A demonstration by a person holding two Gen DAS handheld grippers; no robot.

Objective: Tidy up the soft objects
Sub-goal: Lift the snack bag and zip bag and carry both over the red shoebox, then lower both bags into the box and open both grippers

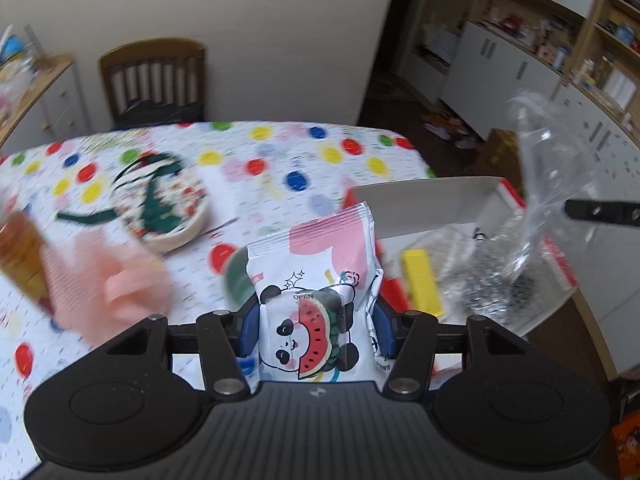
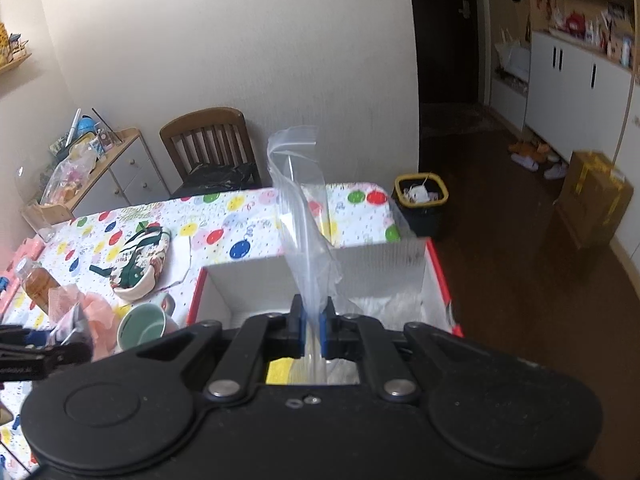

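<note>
My left gripper (image 1: pixel 318 320) is shut on a white wet-wipe pack (image 1: pixel 316 280) printed with a panda and a watermelon slice, held upright above the dotted tablecloth. My right gripper (image 2: pixel 313 320) is shut on a clear zip plastic bag (image 2: pixel 304 216), which hangs over the white box with red edges (image 2: pixel 436 272). The same bag (image 1: pixel 556 184) shows at the right of the left wrist view, above the box (image 1: pixel 432 200). A yellow sponge (image 1: pixel 422 280) and crinkled clear wrapping lie in the box.
On the table are a patterned round pouch (image 1: pixel 164 204), a pink mesh pouf (image 1: pixel 116 284), an amber bottle (image 1: pixel 20 256) and a green mug (image 2: pixel 142 326). A wooden chair (image 2: pixel 212 144) stands behind the table, a bin (image 2: pixel 420 200) on the floor.
</note>
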